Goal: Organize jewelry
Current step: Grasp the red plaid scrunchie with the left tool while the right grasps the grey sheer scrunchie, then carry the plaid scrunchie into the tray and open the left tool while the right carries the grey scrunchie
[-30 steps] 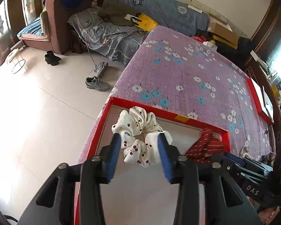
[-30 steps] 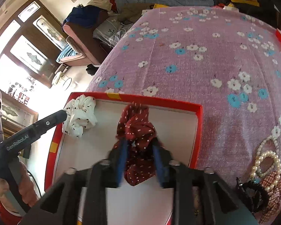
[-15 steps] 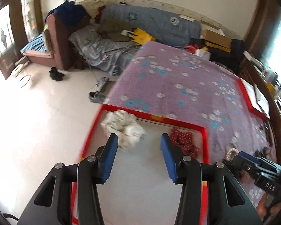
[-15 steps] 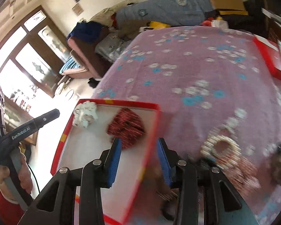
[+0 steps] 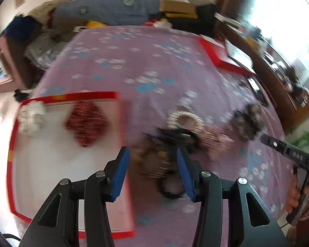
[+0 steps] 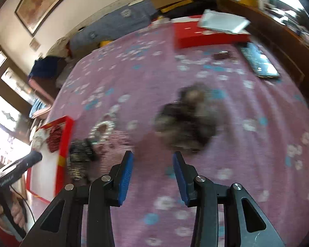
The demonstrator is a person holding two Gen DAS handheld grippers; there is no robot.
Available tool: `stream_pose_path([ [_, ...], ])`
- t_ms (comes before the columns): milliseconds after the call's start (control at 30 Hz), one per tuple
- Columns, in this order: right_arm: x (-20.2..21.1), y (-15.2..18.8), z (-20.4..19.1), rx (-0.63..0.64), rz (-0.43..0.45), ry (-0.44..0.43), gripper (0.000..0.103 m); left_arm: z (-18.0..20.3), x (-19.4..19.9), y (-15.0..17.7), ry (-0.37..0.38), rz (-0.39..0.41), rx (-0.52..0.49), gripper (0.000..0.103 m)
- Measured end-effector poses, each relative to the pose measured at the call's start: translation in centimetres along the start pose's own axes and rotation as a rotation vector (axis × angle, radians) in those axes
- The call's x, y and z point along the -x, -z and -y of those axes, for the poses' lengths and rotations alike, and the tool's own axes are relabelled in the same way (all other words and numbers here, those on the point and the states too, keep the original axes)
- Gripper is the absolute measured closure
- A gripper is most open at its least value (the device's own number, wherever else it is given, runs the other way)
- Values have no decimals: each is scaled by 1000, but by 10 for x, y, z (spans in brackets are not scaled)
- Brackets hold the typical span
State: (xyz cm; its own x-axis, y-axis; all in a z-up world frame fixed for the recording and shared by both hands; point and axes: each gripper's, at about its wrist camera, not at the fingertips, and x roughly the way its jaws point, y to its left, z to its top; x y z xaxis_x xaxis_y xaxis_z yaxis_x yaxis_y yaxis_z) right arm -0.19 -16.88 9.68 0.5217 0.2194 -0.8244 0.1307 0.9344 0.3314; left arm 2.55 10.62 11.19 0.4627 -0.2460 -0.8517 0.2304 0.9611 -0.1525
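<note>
A red-rimmed white tray (image 5: 14,140) lies on the purple flowered cloth; a white dotted scrunchie (image 5: 31,117) and a dark red scrunchie (image 5: 86,121) lie in it. My left gripper (image 5: 152,164) is open and empty over a blurred pile to the tray's right: a dark striped scrunchie (image 5: 154,162), a pearl bracelet (image 5: 183,117) and a pink checked scrunchie (image 5: 218,142). My right gripper (image 6: 153,171) is open and empty, just short of a grey-black scrunchie (image 6: 187,121). The tray (image 6: 62,150) and pile (image 6: 80,154) show at the left in the right wrist view.
A second red box (image 6: 206,35) with white sheets lies at the cloth's far side, a dark phone or tablet (image 6: 259,61) near it. A sofa with bedding (image 5: 105,14) stands behind. A wooden cabinet (image 5: 278,76) runs along the right.
Both grippers let go of their scrunchies, which stay in the tray. Both swung right: the left to the pile beside the tray, the right toward the grey-black scrunchie.
</note>
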Motion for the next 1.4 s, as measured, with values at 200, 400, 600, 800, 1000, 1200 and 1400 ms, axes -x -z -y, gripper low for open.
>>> stream_pose_path([
  [200, 6, -3, 46, -34, 33, 46, 46, 68, -30, 2, 67, -35, -91, 57],
  [400, -10, -19, 60, -23, 30, 60, 45, 105, -73, -4, 76, -100, -102, 57],
  [600, -39, -35, 61, 1, 7, 60, 45, 118, -108, -7, 41, -144, -99, 57],
  [800, -63, -40, 62, -7, -23, 63, 45, 122, -120, -7, 43, -159, -69, 57],
  [1000, -74, -39, 62, -11, -49, 56, 77, 122, -118, -4, 54, -179, -62, 94],
  [1200, -55, -35, 63, -22, -38, 47, 81, 124, -88, 1, 145, -155, -37, 95],
  [1400, -27, -19, 63, -28, -19, 48, 81, 127, -45, 17, 230, -129, -30, 95],
])
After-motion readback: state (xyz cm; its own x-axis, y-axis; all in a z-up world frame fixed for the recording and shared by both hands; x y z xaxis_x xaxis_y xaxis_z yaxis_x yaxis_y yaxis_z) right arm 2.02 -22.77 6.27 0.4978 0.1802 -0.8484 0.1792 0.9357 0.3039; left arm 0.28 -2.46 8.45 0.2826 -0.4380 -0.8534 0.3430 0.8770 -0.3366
